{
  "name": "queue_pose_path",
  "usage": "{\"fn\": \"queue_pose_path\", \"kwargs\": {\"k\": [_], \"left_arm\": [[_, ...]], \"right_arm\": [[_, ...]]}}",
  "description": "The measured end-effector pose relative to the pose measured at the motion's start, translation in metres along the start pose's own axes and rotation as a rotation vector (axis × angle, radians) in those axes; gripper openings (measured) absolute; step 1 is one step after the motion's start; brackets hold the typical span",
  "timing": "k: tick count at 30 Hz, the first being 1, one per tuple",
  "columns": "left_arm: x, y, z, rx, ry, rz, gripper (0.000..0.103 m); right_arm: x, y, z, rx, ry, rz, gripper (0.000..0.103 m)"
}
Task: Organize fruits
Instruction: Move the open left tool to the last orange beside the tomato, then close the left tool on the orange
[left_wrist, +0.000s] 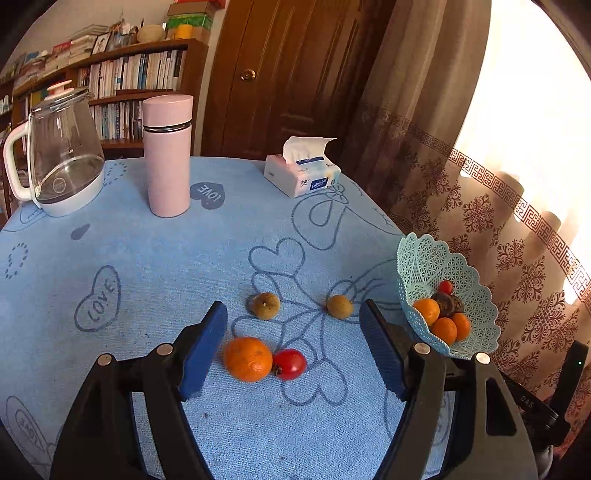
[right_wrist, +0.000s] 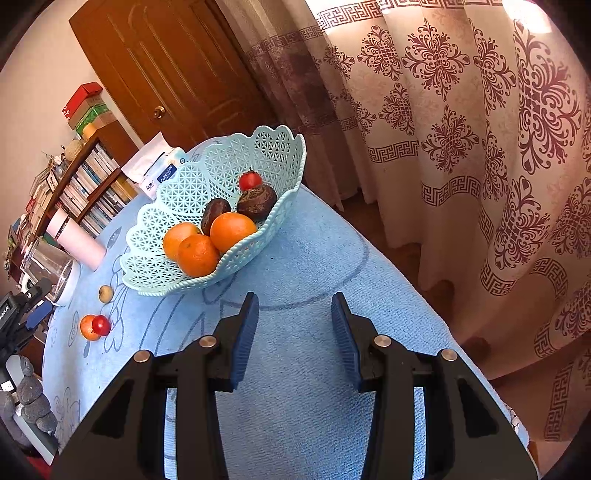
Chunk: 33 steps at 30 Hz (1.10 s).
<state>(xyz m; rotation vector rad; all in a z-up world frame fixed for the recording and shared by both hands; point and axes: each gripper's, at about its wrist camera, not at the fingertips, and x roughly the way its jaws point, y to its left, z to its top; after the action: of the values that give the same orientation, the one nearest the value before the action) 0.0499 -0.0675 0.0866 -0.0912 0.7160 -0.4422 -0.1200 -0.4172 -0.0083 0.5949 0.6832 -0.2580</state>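
Four fruits lie loose on the blue tablecloth (left_wrist: 147, 280): an orange (left_wrist: 247, 359) touching a small red fruit (left_wrist: 290, 364), and two brownish fruits (left_wrist: 265, 305) (left_wrist: 340, 306) behind them. My left gripper (left_wrist: 293, 310) hovers open above them with nothing between its fingers. The orange sits just inside the left finger. A pale blue lattice basket (left_wrist: 424, 266) at the table's right edge holds three oranges, dark fruits and a red one. In the right wrist view my right gripper (right_wrist: 294, 297) stands open and empty in front of the basket (right_wrist: 192, 184).
A glass kettle (left_wrist: 62, 158), a pink flask (left_wrist: 168, 155) and a tissue pack (left_wrist: 303, 175) stand at the back of the table. A patterned curtain (right_wrist: 461, 147) hangs close past the table's right edge. Bookshelf (left_wrist: 129, 81) and wooden door (left_wrist: 288, 74) are behind.
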Motion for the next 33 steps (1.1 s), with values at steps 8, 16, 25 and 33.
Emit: {"fn": "queue_pose_path", "kwargs": {"k": [8,16,25,33], "left_arm": [[0.016,0.022,-0.015,-0.029,0.046,0.04,0.074],[0.043,0.029,-0.021,-0.045,0.108,0.078,0.072],[0.061,0.04,-0.027,-0.08,0.15,0.092,0.067],[0.06,0.04,-0.03,-0.085,0.152,0.066,0.056]], "right_arm": [[-0.006,0.01,-0.002,-0.019,-0.004,0.0,0.042],[-0.005,0.034,-0.012,-0.074,0.024,0.039,0.042],[0.001,0.049,-0.02,-0.123,0.045,0.035,0.042],[0.004,0.052,-0.022,-0.138,0.05,0.023,0.042]]}}
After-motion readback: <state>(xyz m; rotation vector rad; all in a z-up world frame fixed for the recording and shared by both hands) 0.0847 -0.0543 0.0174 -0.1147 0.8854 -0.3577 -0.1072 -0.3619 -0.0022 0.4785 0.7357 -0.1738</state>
